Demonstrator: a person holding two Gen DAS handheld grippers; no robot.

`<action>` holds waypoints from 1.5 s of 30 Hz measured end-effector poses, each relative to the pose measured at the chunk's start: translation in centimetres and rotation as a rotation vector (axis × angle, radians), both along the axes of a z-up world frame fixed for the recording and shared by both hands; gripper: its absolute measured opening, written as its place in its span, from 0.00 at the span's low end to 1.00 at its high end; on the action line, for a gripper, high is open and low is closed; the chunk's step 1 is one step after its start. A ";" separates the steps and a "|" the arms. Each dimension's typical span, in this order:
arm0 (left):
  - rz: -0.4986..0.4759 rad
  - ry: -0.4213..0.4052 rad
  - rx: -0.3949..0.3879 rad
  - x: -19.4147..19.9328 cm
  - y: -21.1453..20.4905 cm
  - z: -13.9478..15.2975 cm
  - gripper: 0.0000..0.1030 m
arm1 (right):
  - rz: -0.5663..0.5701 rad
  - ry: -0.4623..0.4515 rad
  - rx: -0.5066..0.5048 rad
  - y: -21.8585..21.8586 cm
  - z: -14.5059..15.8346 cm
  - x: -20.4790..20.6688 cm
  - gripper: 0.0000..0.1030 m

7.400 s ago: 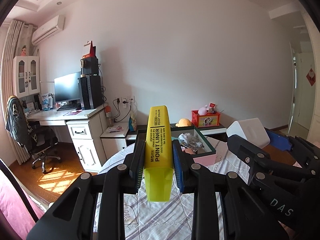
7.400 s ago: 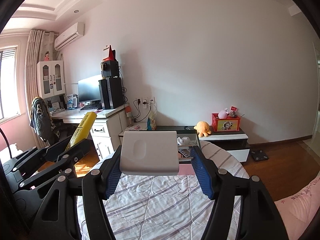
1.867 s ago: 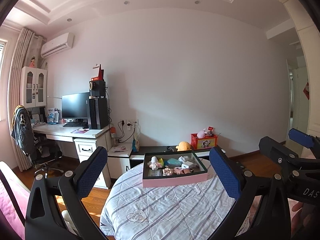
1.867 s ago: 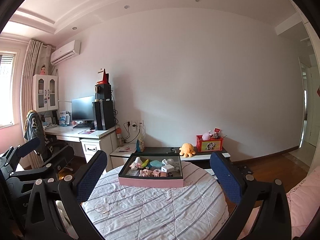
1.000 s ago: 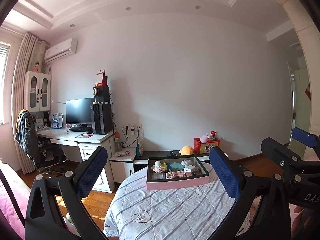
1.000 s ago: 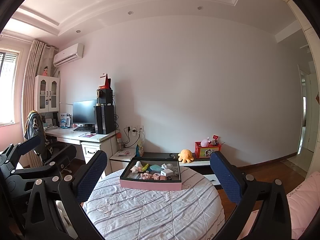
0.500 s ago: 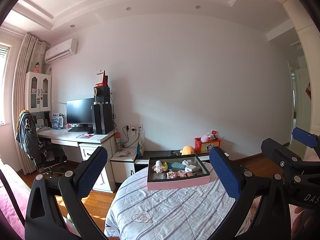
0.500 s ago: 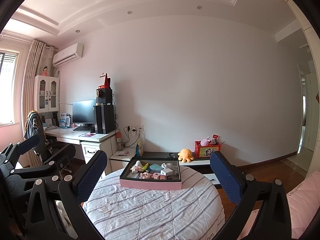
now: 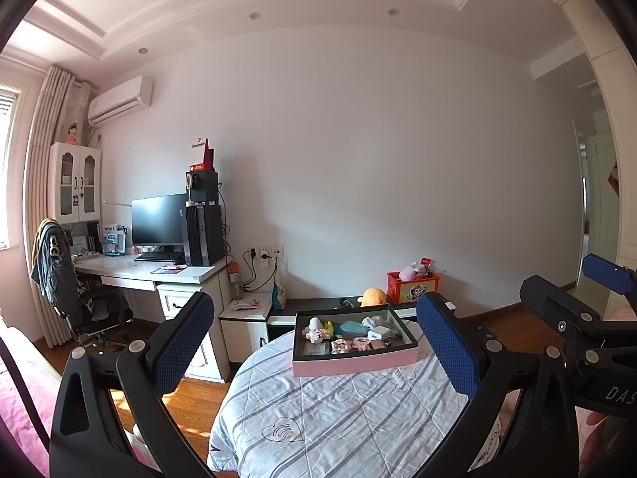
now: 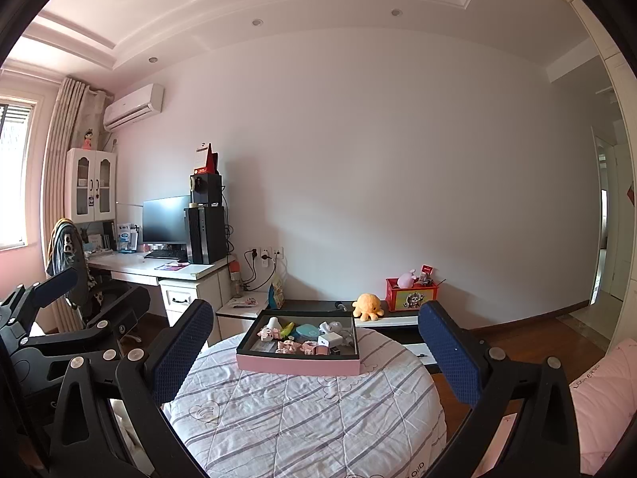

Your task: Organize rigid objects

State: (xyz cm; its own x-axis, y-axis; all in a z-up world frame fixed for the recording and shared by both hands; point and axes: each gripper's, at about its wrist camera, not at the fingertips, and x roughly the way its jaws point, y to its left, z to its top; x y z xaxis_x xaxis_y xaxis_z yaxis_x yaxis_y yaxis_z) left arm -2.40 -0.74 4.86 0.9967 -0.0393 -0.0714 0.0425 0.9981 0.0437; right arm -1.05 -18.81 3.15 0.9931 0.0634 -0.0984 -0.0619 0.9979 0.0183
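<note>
Both the left gripper (image 9: 314, 350) and right gripper (image 10: 314, 354) have their fingers spread wide, holding nothing. Beyond them the pink tray (image 10: 298, 364) of small items rests on the round quilted worktop (image 10: 302, 418); an orange plush octopus (image 10: 368, 306) sits behind.

Bright daylight from left window (image 10: 16, 175), sharp, fisheye-bent edges

The left hand-held gripper (image 9: 314, 352) is held level, its jaws spread wide with nothing gripped between the blue pads (image 9: 184, 342). The right hand-held gripper (image 10: 314, 352) is likewise held level with its jaws fully apart and nothing between them. Each gripper is seen at the edge of the other's view, the two held side by side and apart.
</note>
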 end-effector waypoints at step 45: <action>-0.008 -0.019 -0.001 -0.8 0.9 -0.4 1.00 | -0.006 0.009 0.001 0.3 -0.7 0.6 1.00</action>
